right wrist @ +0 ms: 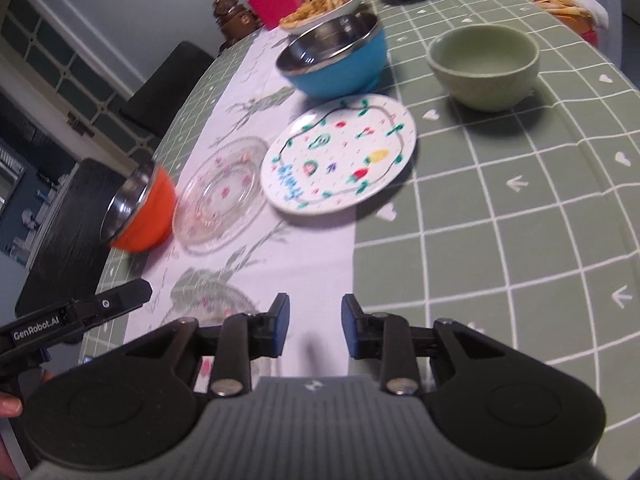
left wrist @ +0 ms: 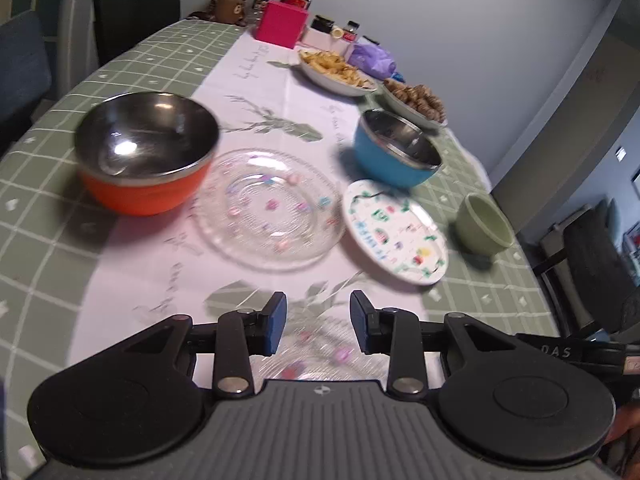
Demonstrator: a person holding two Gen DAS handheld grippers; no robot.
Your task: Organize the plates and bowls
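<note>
Both the left gripper [left wrist: 318,326] and right gripper [right wrist: 315,326] hang released, holding nothing. The orange bowl [left wrist: 146,158], blue bowl [left wrist: 394,152], glass plate [left wrist: 268,208] and painted plate [left wrist: 396,230] still lie separate, so nothing looks stacked yet.

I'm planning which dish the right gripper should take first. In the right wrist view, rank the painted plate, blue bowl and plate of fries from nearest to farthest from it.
From the right gripper:
1. Painted plate, just ahead, slightly right of centre.
2. Blue bowl, behind the plate.
3. Plate of fries, farthest, near the pink box.
</note>
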